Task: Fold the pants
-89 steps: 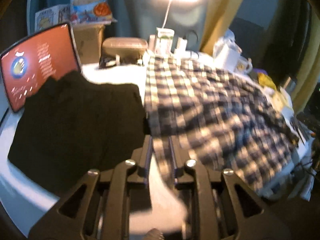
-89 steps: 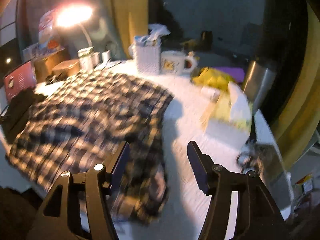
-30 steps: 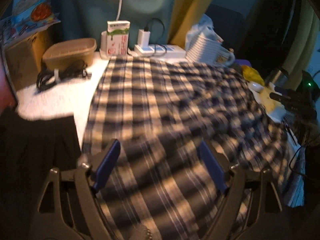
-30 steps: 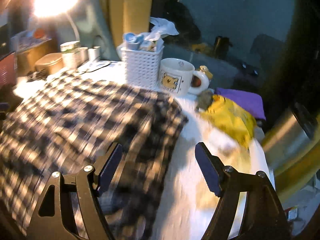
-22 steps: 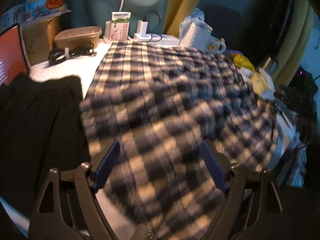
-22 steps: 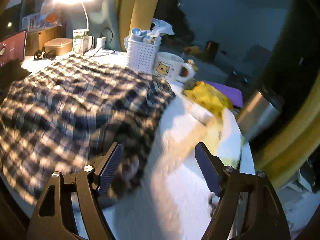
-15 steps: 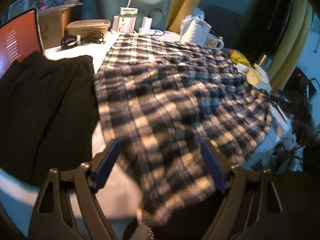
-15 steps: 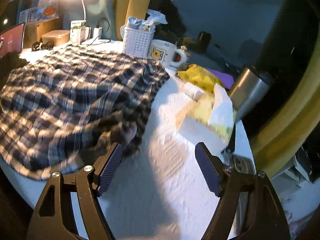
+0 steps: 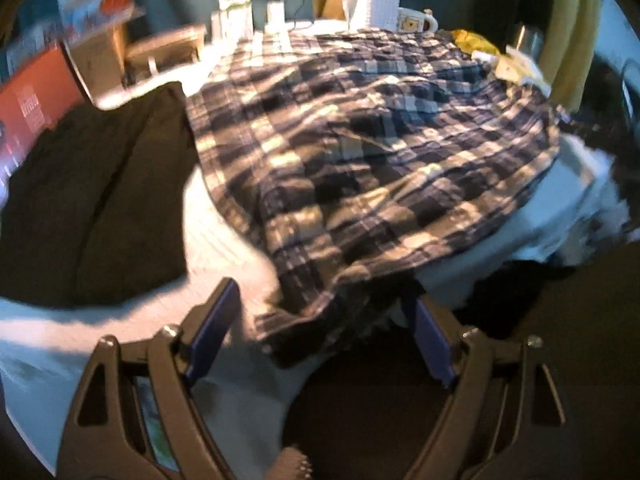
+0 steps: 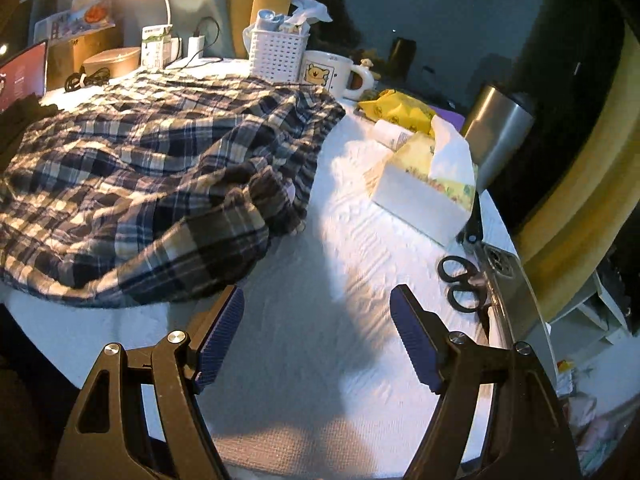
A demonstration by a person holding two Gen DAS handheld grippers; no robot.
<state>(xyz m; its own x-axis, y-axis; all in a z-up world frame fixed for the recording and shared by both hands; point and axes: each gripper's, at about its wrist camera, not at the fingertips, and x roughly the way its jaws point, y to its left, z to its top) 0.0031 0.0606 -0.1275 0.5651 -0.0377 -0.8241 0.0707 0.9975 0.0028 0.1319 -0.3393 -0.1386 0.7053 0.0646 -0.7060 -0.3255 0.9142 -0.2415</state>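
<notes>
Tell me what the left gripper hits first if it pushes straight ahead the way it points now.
Most likely the plaid pants: their drooping near hem hangs off the table edge right between the open jaws of the left gripper. Depth is blurred, so how soon is unclear.

My left claw (image 9: 320, 328) hangs wide apart at the worktop (image 9: 224, 236) edge; plaid pants (image 9: 360, 152) lie spread, one corner drooping over. A black garment (image 9: 92, 192) lies just beside.

Tissue box (image 10: 424, 184), scissors (image 10: 460, 284) (black-handled), bear mug (image 10: 328, 74), white basket (image 10: 278, 56).
</notes>
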